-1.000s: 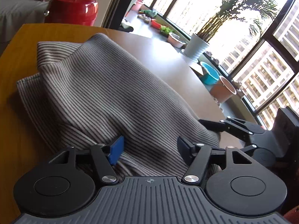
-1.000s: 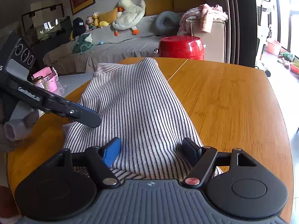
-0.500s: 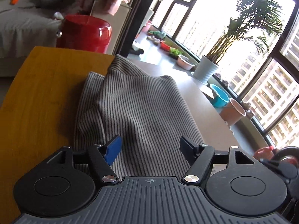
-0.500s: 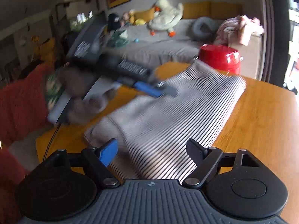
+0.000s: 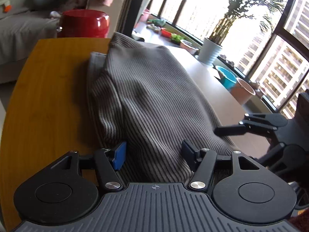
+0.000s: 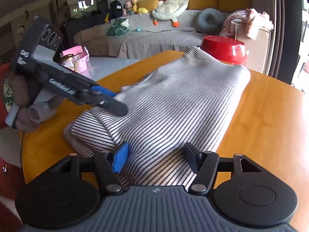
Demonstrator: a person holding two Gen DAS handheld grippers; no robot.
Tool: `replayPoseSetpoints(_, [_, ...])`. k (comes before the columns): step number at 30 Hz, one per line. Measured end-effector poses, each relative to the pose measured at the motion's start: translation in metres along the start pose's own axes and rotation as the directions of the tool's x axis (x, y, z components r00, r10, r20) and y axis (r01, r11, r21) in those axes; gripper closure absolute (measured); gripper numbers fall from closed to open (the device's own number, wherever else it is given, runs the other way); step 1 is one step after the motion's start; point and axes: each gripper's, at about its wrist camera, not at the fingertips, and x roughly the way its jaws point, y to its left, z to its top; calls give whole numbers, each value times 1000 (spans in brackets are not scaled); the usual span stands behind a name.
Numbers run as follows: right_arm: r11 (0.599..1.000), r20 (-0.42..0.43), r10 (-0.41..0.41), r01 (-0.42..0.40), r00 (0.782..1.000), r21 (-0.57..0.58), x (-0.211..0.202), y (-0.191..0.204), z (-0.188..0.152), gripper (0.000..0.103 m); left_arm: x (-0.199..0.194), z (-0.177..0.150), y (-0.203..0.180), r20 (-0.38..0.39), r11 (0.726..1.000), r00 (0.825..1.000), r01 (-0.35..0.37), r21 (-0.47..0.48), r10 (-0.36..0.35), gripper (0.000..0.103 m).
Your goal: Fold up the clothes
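A living room with a long grey sofa (image 6: 154, 36) strewn with plush toys, among them a big white duck (image 6: 170, 5), lies behind a wooden counter (image 6: 266, 116). Tall windows and a potted palm (image 5: 210, 52) stand on the far side. A red pot (image 6: 224, 48) sits just past the counter's far edge.

On the counter lies the striped garment (image 6: 173, 106), folded into a thick, rumpled bundle with a lower layer sticking out at its near left corner.

The right claw (image 6: 156, 158) is spread wide, its fingers straddling the near edge of the cloth without pinching it. The left claw (image 5: 153, 154) is likewise spread, the fabric bunched loosely between its blue pad (image 5: 119, 155) and the dark finger opposite. In the right wrist view the left claw reaches in from the left, its tip right at the bundle's upper fold; whether it touches I cannot tell.
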Motion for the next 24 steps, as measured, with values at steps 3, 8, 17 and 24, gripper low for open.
replayPoseSetpoints(3, [1000, 7, 10, -10, 1000, 18, -10, -8, 0, 38, -5, 12, -6, 34, 1000, 999, -11, 27, 10, 35])
replayPoseSetpoints(8, [993, 130, 68, -79, 989, 86, -18, -34, 24, 26, -15, 71, -6, 284, 997, 957, -73, 18, 65, 25])
replayPoseSetpoints(17, [866, 267, 330, -403, 905, 297, 47, -97, 37, 16, 93, 125, 29, 237, 963, 949, -159, -216, 210, 19])
replayPoseSetpoints(24, [778, 288, 455, -534, 843, 332, 63, -115, 30, 0, 102, 105, 22, 290, 964, 924, -212, -161, 251, 6])
